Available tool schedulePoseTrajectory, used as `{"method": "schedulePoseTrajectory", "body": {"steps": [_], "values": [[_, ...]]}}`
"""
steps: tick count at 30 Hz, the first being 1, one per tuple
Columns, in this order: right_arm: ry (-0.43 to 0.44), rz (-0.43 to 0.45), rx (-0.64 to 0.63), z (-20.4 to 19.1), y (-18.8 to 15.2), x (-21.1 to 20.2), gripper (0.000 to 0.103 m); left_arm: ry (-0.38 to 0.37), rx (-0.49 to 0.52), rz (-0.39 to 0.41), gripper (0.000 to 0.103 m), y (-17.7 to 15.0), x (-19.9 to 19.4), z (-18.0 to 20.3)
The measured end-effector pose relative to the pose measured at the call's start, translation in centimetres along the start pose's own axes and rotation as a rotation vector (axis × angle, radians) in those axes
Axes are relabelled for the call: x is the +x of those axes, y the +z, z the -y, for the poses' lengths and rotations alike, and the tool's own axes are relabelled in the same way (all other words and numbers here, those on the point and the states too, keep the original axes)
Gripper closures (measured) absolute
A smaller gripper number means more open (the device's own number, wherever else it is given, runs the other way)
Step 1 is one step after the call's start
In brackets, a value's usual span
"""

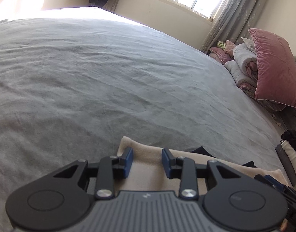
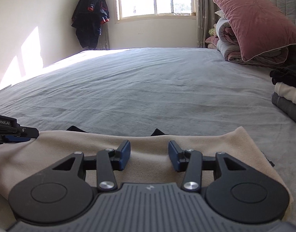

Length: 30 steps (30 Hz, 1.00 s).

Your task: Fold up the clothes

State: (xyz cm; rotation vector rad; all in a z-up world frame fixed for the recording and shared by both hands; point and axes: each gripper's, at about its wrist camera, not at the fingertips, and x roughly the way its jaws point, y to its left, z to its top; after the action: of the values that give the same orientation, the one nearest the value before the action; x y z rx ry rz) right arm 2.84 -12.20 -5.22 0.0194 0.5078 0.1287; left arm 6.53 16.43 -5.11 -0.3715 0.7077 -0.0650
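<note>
Two grippers sat over one beige garment [image 2: 167, 145] at the near edge of the bed [image 2: 148, 87], its long axis running side to side across both views. Left gripper [image 1: 147, 161] was above the cloth's left end, jaws wide apart, holding nothing. Right gripper [image 2: 149, 155] was above the mid-to-right part, also spread wide & empty. Cloth lay directly under & ahead of both jaws, black fabric [image 2: 157, 132] peeking from under its far hem. Stack of folded clothes [image 2: 289, 94] sat at bed's right edge. Prob. next: both drop & pinch the far hem.
</note>
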Motion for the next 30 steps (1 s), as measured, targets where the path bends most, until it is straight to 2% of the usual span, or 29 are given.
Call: {"method": "schedulePoseTrajectory", "body": {"steps": [3, 6, 9, 11, 14, 17, 19, 22, 27, 30], "values": [[-0.046, -0.018, 0.018, 2.0, 0.2, 0.1, 0.053, -0.011, -0.035, -0.01, 0.069, 0.4, -0.4, -0.5], [-0.109, -0.042, 0.075, 4.2, 0.4, 0.1, 0.053, -0.031, -0.135, -0.04, 0.069, 1.2, -1.0, -1.7], [-0.099, -0.029, 0.077, 4.4, 0.3, -0.9, 0.053, -0.046, -0.228, -0.069, 0.065, 2.0, -2.0, -2.9], [-0.075, -0.011, 0.079, 4.0, 0.0, -1.6, 0.05, -0.017, -0.256, -0.086, 0.048, 2.3, -2.6, -3.7], [-0.002, -0.035, 0.14, 3.4, -0.1, -2.0, 0.05, -0.032, -0.31, -0.139, 0.047, 2.1, -3.0, -5.2], [0.094, -0.045, 0.144, 2.3, 0.5, -2.5, 0.05, -0.138, -0.42, -0.23, 0.044, 1.5, -2.6, -6.9], [0.15, -0.033, 0.124, 1.4, 0.9, -3.0, 0.05, -0.176, -0.463, -0.261, 0.044, 0.9, -2.6, -7.4], [0.213, -0.034, 0.088, 0.3, 1.2, -3.6, 0.062, -0.215, -0.512, -0.291, 0.043, -0.1, -2.6, -8.0], [0.294, -0.064, 0.053, -1.3, 0.9, -3.6, 0.063, -0.222, -0.505, -0.31, 0.043, -0.5, -2.4, -7.9], [0.309, -0.069, 0.02, -2.1, 0.5, -3.7, 0.063, -0.187, -0.455, -0.299, 0.043, 0.1, -2.6, -7.3]]}}
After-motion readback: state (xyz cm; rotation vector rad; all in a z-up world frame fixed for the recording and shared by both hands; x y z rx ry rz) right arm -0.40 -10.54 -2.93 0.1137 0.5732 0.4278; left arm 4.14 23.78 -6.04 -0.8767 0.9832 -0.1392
